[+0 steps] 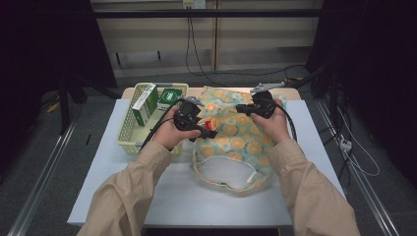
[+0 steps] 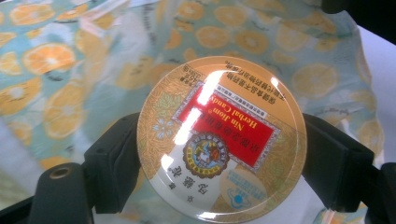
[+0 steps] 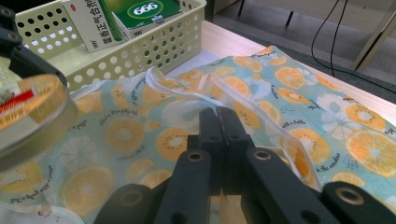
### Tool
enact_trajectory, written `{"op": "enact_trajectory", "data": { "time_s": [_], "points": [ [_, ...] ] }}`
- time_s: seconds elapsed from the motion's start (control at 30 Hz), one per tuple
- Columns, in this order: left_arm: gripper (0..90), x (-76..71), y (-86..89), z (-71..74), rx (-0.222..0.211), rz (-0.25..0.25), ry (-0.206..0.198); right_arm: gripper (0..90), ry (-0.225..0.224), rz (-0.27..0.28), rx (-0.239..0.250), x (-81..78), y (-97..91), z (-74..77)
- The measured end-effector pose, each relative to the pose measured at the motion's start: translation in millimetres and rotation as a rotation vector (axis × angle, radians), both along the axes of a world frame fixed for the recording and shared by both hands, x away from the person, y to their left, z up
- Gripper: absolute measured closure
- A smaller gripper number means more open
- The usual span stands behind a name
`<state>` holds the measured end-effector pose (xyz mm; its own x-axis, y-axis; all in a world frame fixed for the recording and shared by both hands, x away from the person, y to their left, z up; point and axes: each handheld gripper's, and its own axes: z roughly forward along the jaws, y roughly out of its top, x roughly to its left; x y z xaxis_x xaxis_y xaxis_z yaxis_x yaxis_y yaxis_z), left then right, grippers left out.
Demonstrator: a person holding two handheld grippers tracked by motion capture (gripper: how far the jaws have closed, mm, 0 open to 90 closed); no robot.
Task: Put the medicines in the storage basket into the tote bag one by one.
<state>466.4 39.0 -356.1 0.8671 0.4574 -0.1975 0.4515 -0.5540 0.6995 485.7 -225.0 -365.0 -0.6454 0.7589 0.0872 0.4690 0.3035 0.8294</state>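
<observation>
Your left gripper has its jaws clamped on both sides of a round gold-and-red herbal candy tin, lid facing the cam, held just above the orange-slice print fabric bag. Your right gripper is pinched tight on the bag's clear-edged rim near the far side. Bag lies on the white table. Beside it, left, a pale yellow perforated plastic basket w/ green-and-white boxes.
</observation>
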Motion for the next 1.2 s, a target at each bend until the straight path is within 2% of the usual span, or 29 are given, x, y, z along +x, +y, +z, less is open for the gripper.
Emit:
{"op": "enact_trajectory", "data": {
  "time_s": [0.1,0.13,0.2,0.3,0.4,0.73,0.87,1.13,1.2],
  "points": [
    [20.3,-2.7,-6.0,-1.9,0.000,-0.009,-0.005,90.0,0.003,0.000,-0.002,-0.2,0.5,-0.4],
    [20.3,-5.2,-10.9,-2.7,0.024,-0.024,-0.019,90.0,0.001,0.001,0.000,0.0,0.7,-0.5],
    [20.4,-6.9,-15.1,-4.7,0.027,-0.035,-0.020,90.0,0.002,0.001,0.007,0.4,1.2,-0.9],
    [20.3,-8.3,-19.2,-8.0,0.023,-0.036,-0.013,90.0,0.005,0.003,0.006,0.7,2.0,-2.0],
    [20.3,-8.0,-26.2,-17.2,0.017,-0.033,-0.002,90.0,0.008,0.006,0.005,0.9,2.9,-3.0],
    [20.3,-8.7,-45.6,-33.2,0.002,-0.036,-0.012,90.0,0.014,0.005,0.006,2.2,0.9,-5.5],
    [20.3,-5.4,-50.9,-40.2,0.012,-0.029,-0.017,90.0,0.015,0.001,0.009,3.1,1.1,-6.1],
    [20.3,4.5,-58.5,-58.1,0.015,0.010,0.001,90.0,0.011,-0.006,0.016,5.3,0.6,-9.0],
    [20.3,6.7,-61.4,-62.5,0.020,0.018,-0.010,90.0,0.011,-0.007,0.013,6.2,1.1,-9.9]
  ]
}}
